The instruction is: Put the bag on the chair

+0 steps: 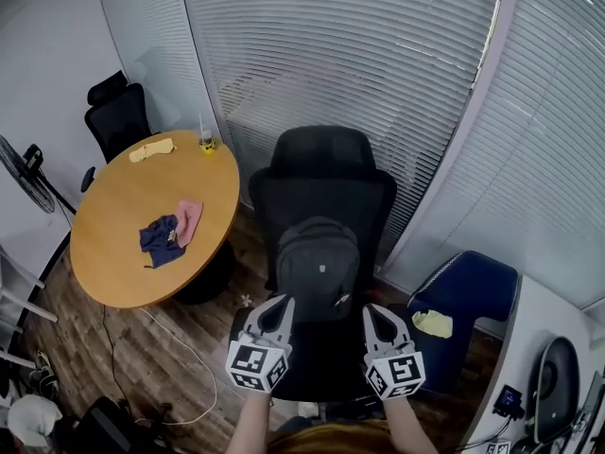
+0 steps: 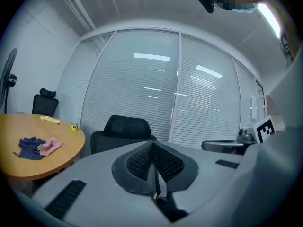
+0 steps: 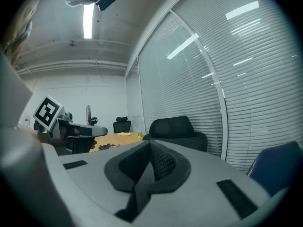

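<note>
Bag seated on the black chair, both pairs of jaws shut and empty.
The dark bag (image 1: 318, 268) is seen upright on the seat of the black chair (image 1: 321, 173), leaned against its backrest; its contents cannot be made out. The left gripper (image 1: 280, 301) and right gripper (image 1: 374, 310) are held just in front of the seat, apart from the bag, each with jaws pressed together on nothing. A dark blue cloth (image 1: 159, 239) and a pink cloth (image 1: 189, 218) are laid touching on the round tabletop (image 1: 123, 263).
</note>
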`<state>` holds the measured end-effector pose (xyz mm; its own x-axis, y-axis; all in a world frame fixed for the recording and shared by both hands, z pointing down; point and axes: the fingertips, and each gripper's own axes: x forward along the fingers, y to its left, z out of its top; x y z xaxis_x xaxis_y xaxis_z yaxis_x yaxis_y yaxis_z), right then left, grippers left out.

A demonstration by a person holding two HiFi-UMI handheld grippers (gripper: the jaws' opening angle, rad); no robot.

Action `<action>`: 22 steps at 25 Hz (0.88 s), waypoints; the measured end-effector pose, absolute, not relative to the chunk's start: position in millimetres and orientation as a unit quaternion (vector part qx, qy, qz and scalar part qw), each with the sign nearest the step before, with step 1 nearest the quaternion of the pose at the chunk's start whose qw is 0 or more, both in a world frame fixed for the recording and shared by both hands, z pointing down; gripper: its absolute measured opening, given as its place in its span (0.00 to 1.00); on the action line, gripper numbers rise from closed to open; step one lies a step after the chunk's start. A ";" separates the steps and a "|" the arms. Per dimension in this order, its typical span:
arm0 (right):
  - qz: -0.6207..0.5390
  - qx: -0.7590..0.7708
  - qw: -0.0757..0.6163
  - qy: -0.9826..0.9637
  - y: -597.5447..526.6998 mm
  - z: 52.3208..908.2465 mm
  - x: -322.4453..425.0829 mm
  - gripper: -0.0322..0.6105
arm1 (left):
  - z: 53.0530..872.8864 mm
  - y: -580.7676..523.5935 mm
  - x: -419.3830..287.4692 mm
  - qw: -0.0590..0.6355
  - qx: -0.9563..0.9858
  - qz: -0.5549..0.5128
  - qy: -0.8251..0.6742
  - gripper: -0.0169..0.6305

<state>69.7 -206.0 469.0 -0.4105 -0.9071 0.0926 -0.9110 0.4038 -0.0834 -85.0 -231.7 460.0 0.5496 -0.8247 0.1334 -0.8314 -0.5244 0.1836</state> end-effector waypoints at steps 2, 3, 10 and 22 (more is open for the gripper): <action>0.057 0.544 0.017 -0.837 -203.2 466.3 69.3 0.07 | 460.2 -228.3 -89.2 0.115 0.871 0.012 -0.478 0.06; 0.057 0.545 0.016 -0.836 -202.1 465.0 70.1 0.07 | 460.2 -227.2 -90.7 0.117 0.870 0.009 -0.480 0.06; 0.058 0.549 0.017 -0.833 -199.5 461.2 74.5 0.07 | 461.0 -229.2 -89.9 0.133 0.865 -0.001 -0.483 0.06; 0.060 0.551 0.025 -0.832 -206.2 463.9 78.5 0.07 | 462.6 -235.8 -87.1 0.135 0.867 0.004 -0.480 0.06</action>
<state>78.5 -206.2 463.9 -0.3920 -0.9136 0.1085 -0.9196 0.3860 -0.0726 -87.1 -235.8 462.6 0.5401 -0.8305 0.1365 -0.8327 -0.5038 0.2297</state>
